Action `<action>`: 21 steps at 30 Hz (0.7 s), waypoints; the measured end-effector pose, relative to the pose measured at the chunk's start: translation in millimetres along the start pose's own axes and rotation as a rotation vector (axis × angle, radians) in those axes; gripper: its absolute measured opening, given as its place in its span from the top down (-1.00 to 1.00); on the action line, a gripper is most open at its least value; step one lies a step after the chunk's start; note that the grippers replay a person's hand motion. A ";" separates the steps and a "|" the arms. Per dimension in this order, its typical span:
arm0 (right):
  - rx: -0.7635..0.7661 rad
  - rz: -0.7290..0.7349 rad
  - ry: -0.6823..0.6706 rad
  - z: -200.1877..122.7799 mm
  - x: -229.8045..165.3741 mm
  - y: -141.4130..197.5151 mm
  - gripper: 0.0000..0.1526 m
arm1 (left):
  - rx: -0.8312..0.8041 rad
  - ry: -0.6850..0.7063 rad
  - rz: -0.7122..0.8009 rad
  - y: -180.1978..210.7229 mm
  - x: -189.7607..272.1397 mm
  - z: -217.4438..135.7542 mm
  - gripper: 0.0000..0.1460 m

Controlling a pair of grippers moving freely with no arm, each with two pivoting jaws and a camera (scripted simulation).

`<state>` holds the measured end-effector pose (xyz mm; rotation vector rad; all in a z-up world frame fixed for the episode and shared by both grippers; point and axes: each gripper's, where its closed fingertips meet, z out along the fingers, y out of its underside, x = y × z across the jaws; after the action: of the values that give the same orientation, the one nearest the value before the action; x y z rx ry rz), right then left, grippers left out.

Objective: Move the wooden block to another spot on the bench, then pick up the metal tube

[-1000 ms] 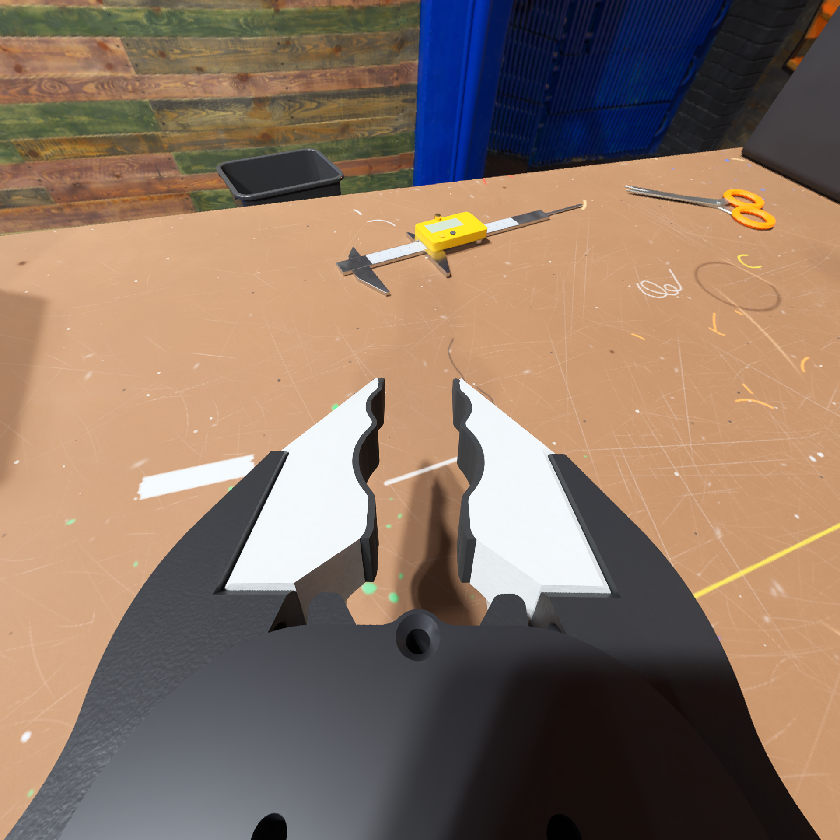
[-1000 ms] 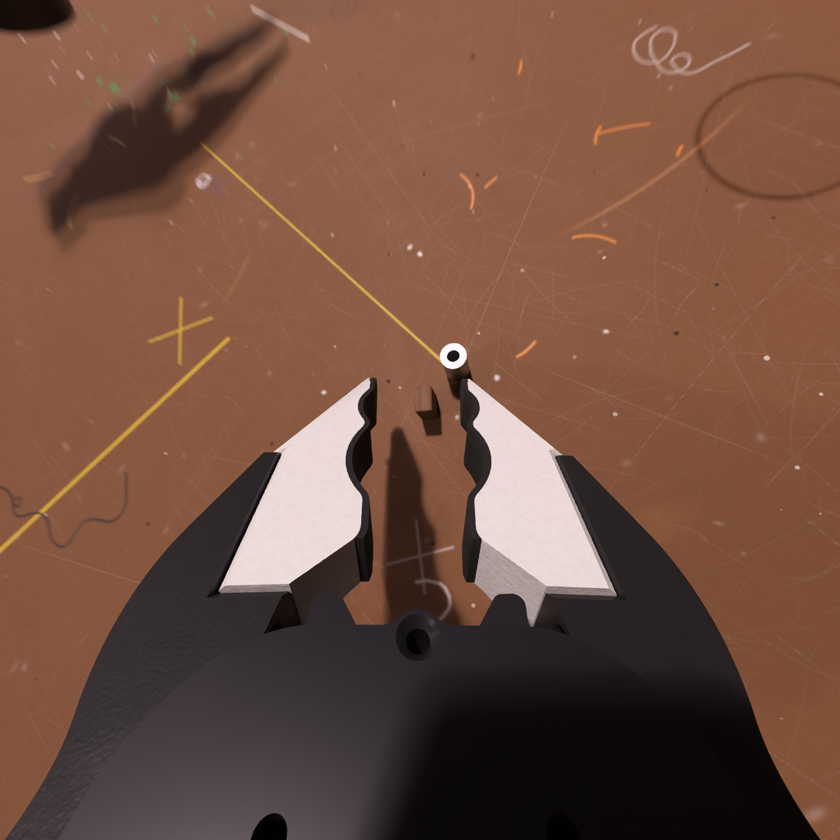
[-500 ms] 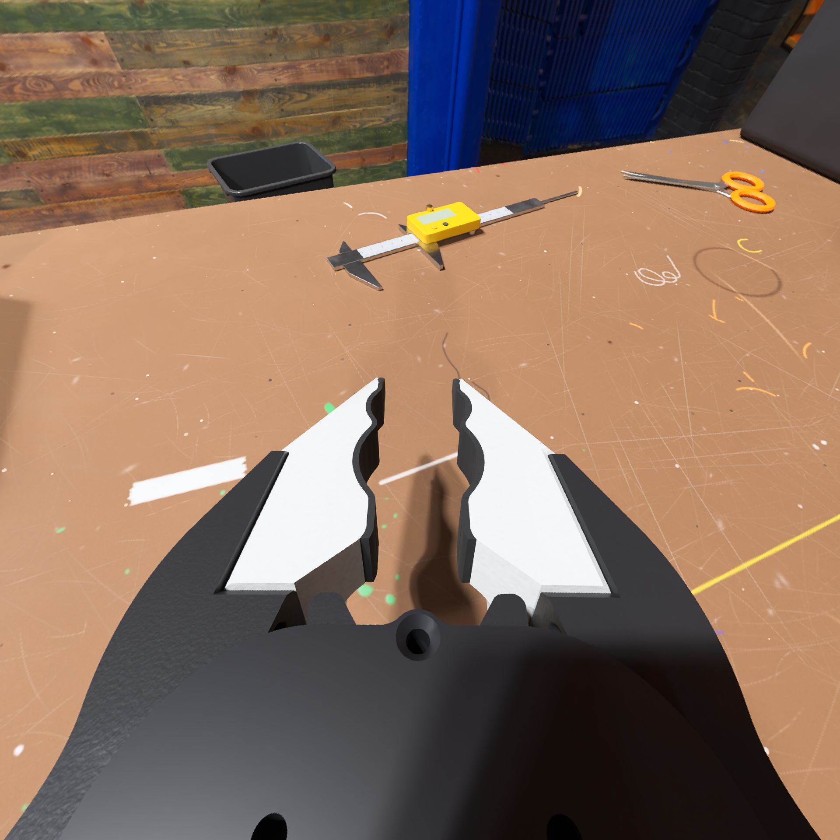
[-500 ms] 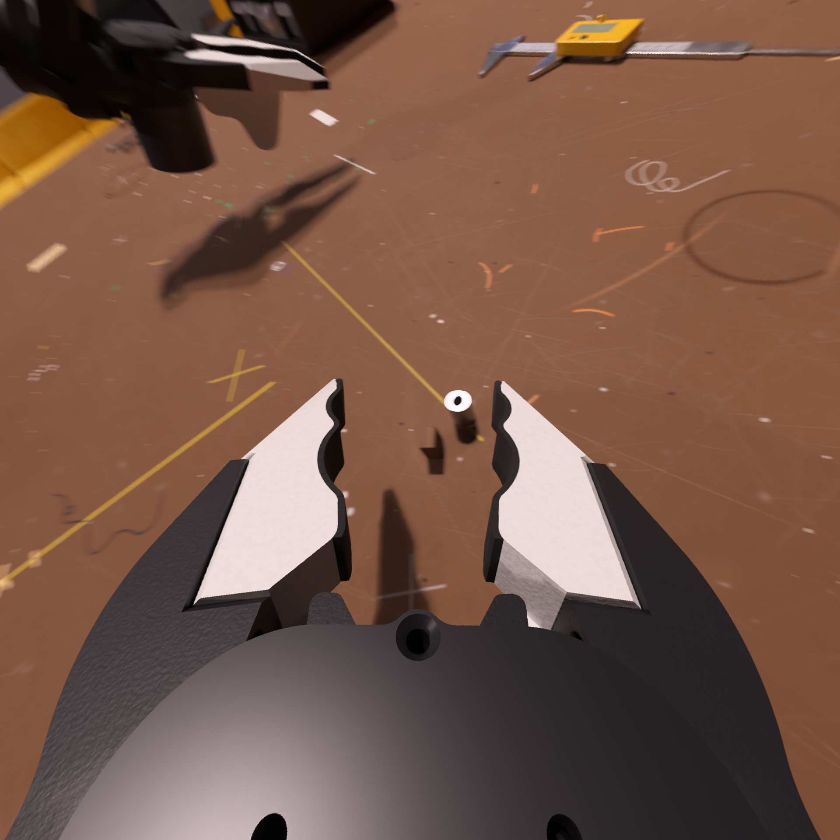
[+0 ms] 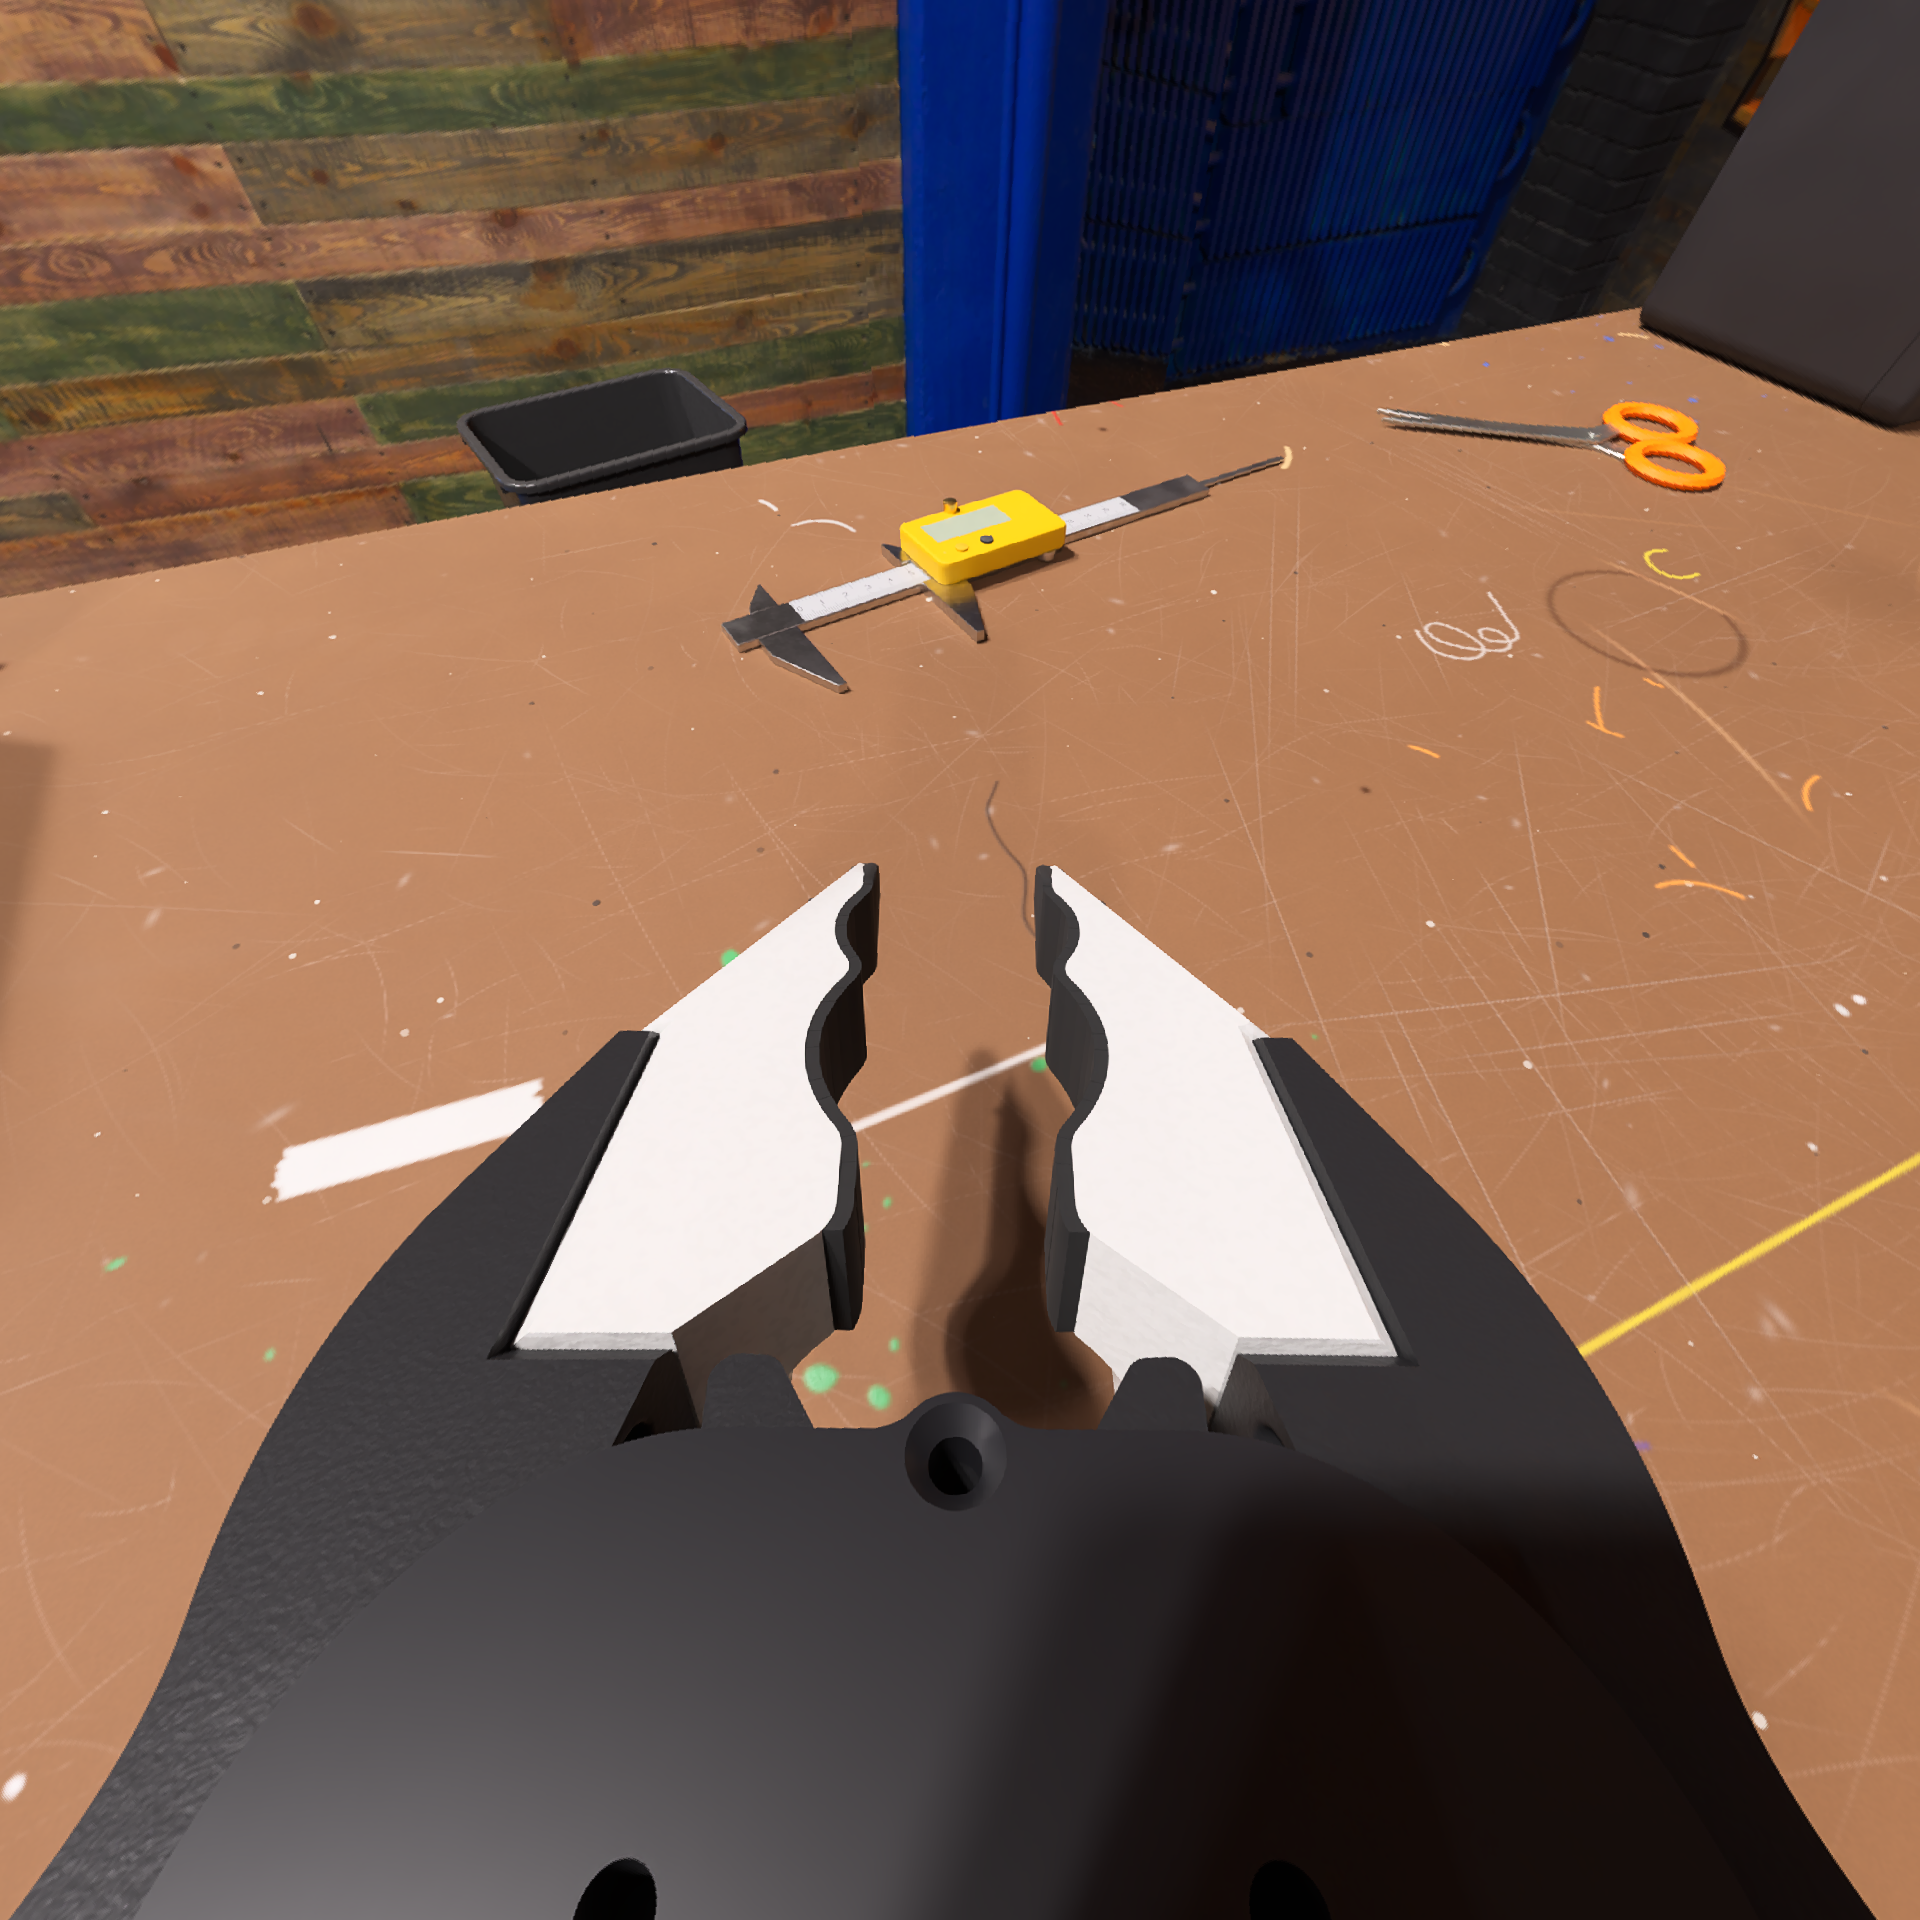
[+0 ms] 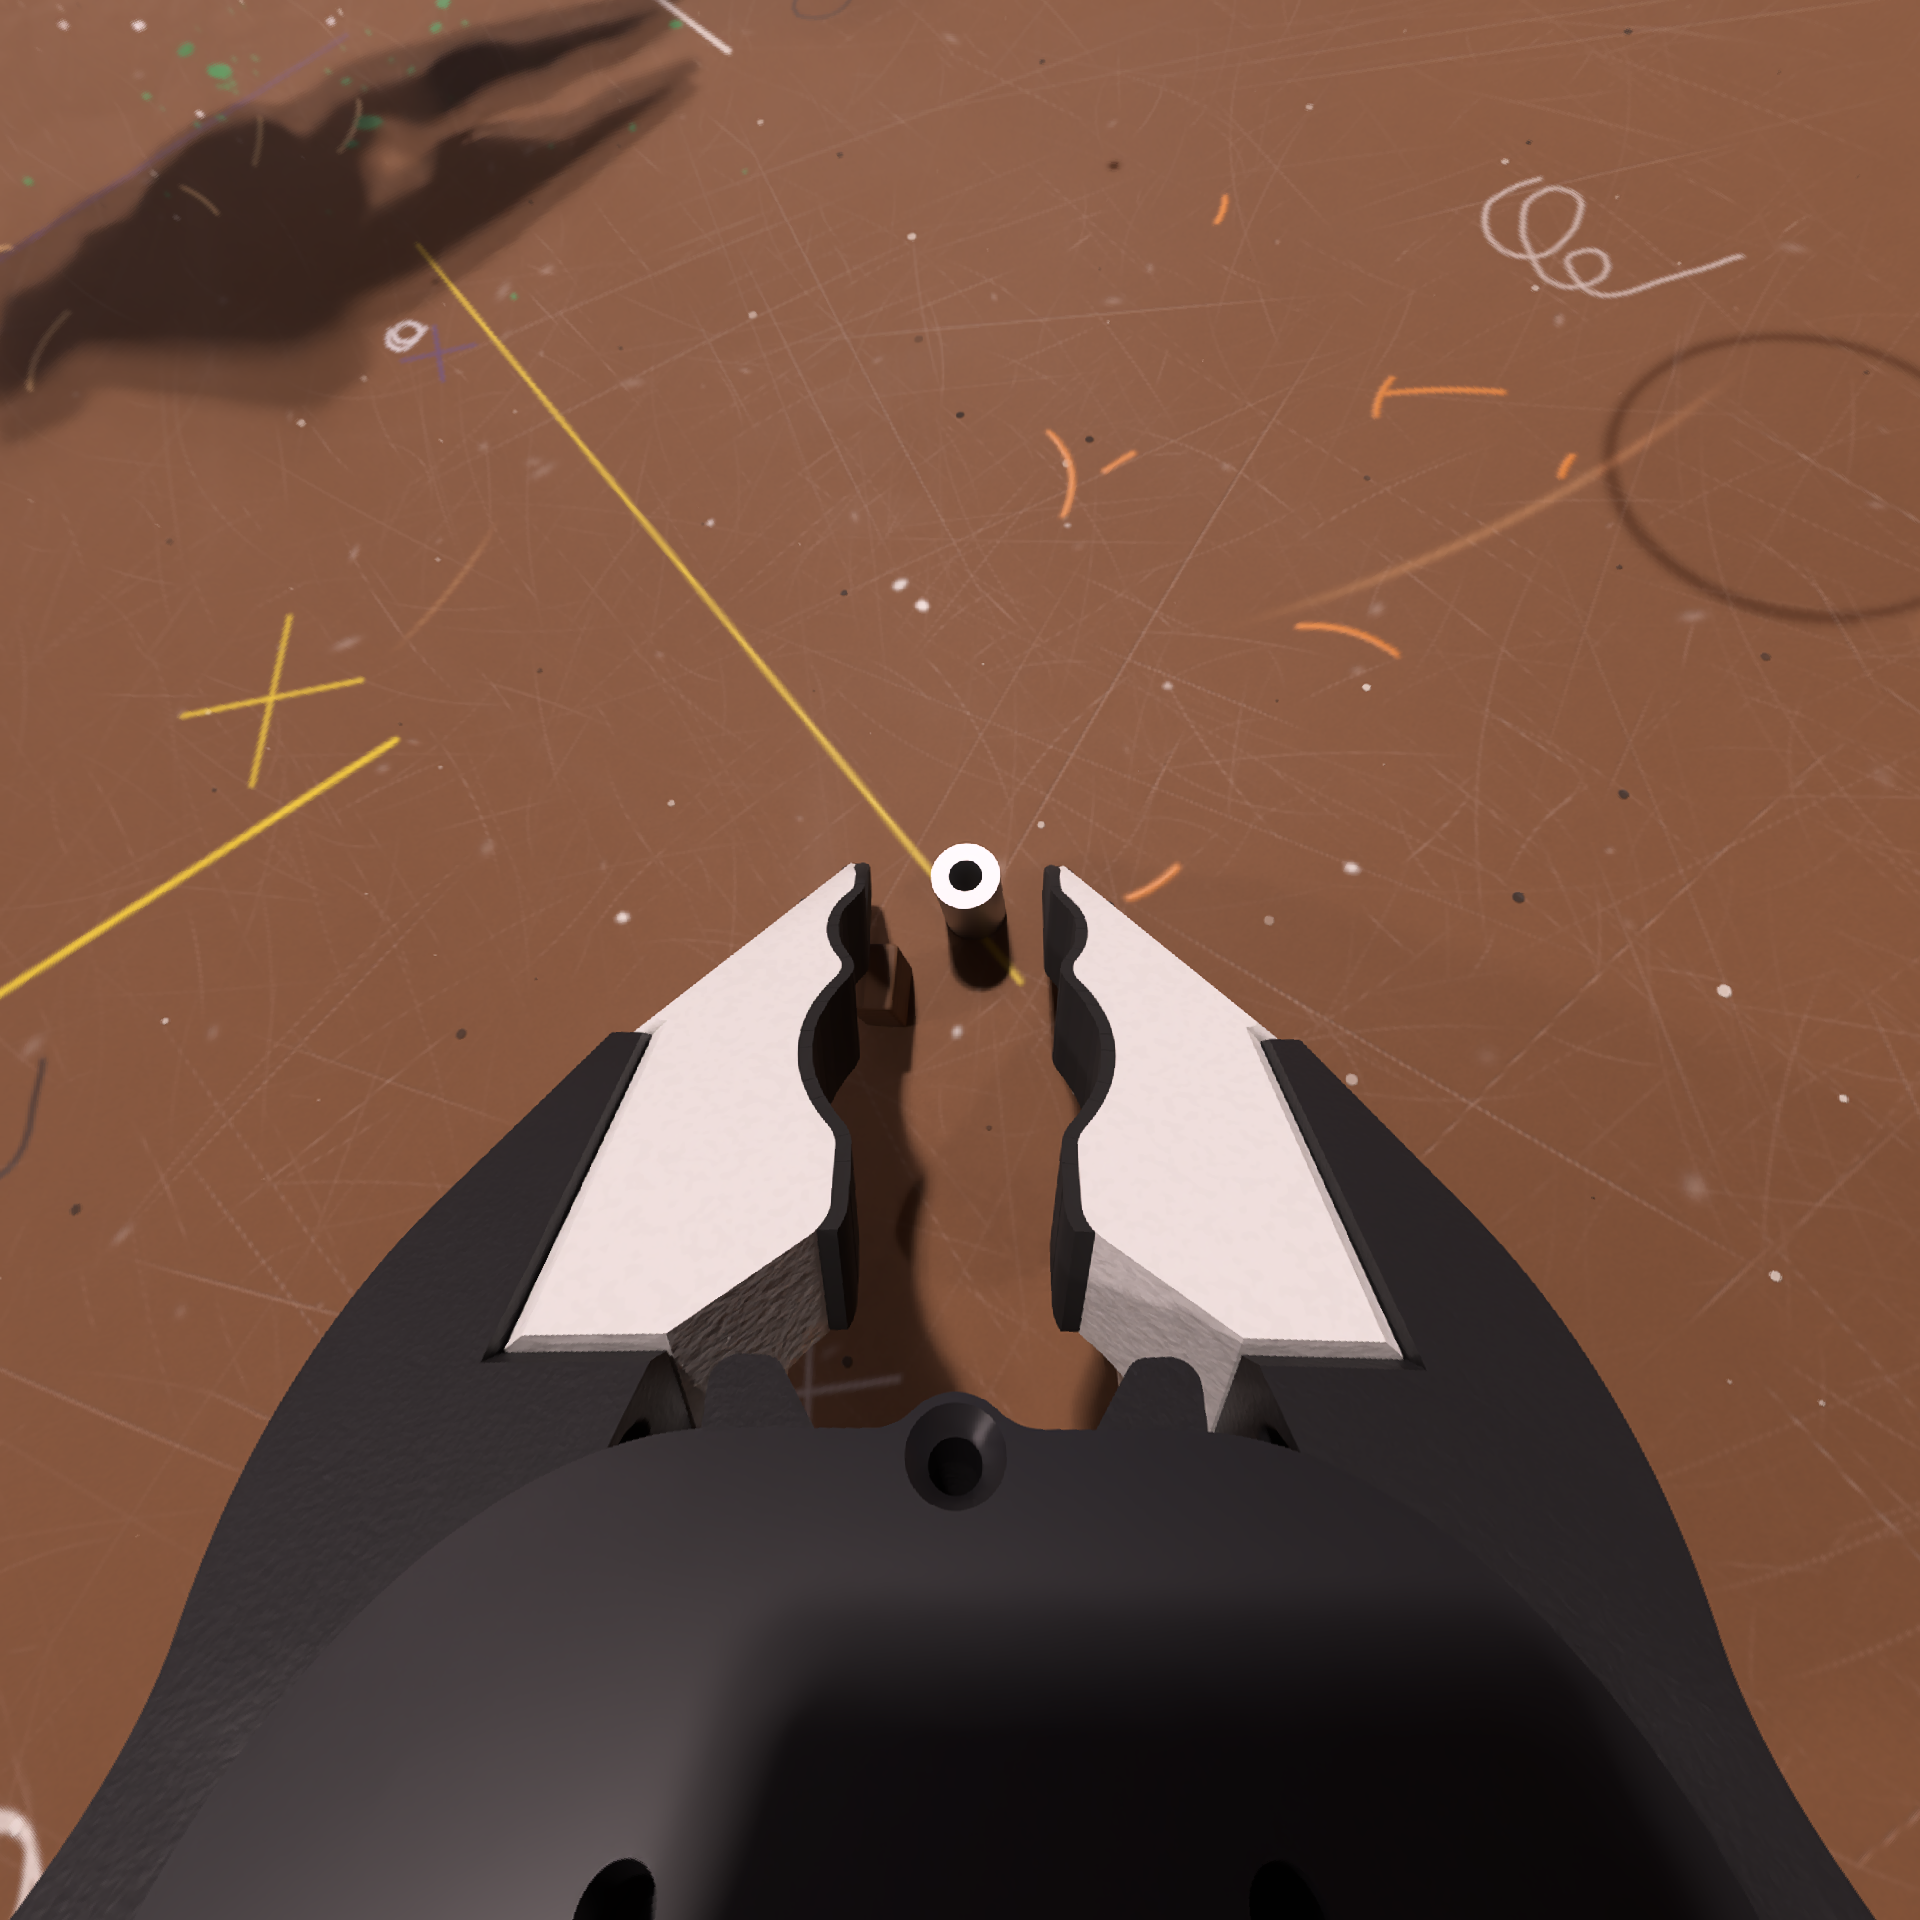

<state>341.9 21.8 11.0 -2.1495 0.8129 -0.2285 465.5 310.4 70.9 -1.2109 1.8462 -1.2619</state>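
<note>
Right wrist view: right gripper [image 6: 956,868] poised above bench [image 6: 1351,935], looking almost straight down, jaws apart with nothing clamped. Metal tube [image 6: 966,891] upright on bench, seen end-on as a white ring with dark bore, between the fingertips and apart from both, at the near end of a thin yellow line. Wooden block [image 6: 889,977] small and brown, just beside tube on its left, partly hidden behind the left finger's dark inner edge; contact with that finger cannot be told. Orange flecks, white scribble and dark ring mark on bench surface to the right; yellow cross mark and second yellow line to the left; a gripper's shadow at upper left. Left wrist view: left gripper [image 5: 956,871] held over a bare stretch of bench [image 5: 312,831], jaws apart and empty, white fingers [image 5: 717,1132] with dark wavy inner edges. Yellow digital caliper [image 5: 977,561] lying flat farther ahead; orange-handled scissors [image 5: 1600,442] at far right; dark bin [image 5: 603,431] beyond the far edge, against a plank wall [image 5: 364,208]; blue frame [image 5: 997,208] behind. Tube and block not seen in this view.
</note>
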 end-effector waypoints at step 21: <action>0.139 0.061 -0.008 -7.8 5.0 -51.9 0.85 | 0.007 0.099 -0.053 -1.9 16.3 -1.3 0.60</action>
<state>367.2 37.9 54.3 -1.9919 0.8328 -0.2373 458.4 295.8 73.6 -1.2207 1.8890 -1.3795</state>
